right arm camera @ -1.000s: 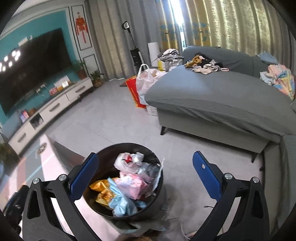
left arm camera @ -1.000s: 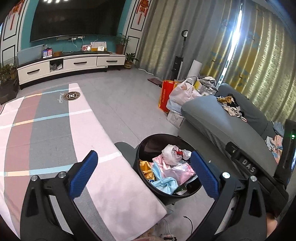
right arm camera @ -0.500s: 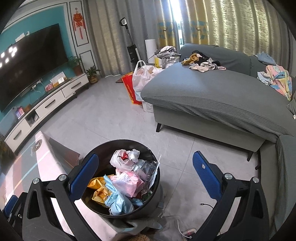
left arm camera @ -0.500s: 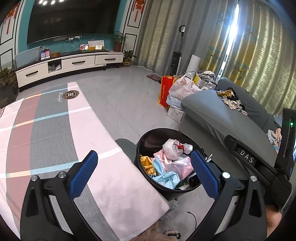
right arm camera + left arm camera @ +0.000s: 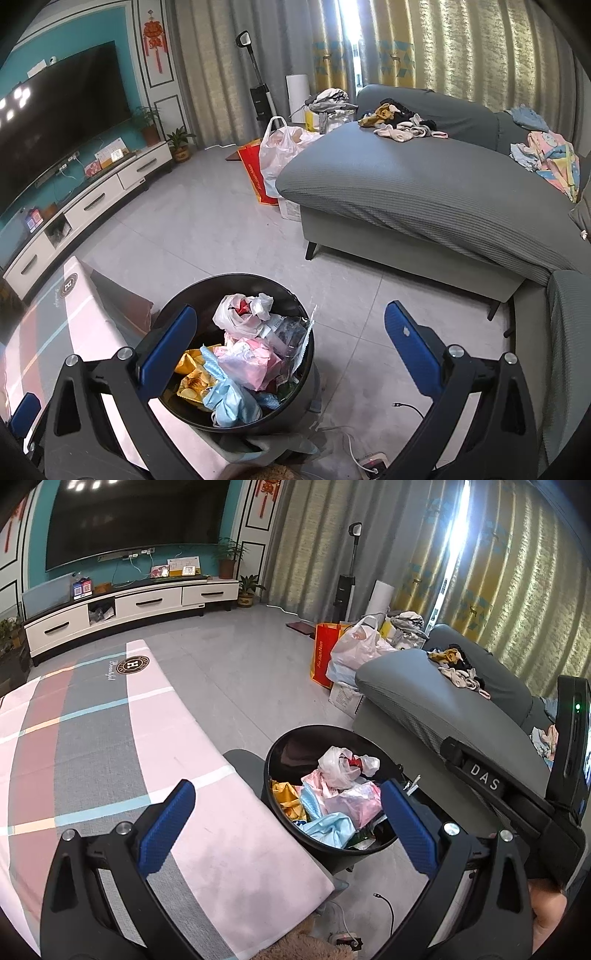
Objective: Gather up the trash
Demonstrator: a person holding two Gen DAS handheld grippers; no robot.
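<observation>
Grey-tiled living room floor (image 5: pixel 229 236); both the left gripper (image 5: pixel 291 819) and right gripper (image 5: pixel 291 343) hang spread and empty, the full black trash bin (image 5: pixel 236 424) between each one's fingers

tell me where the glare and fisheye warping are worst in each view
Left wrist view: the gap in the yellow-patterned curtains blows out white, and the white TV cabinet bows. Right wrist view: the same gap flares, ceiling lights mirror in the black TV screen, corners vignette black.
</observation>
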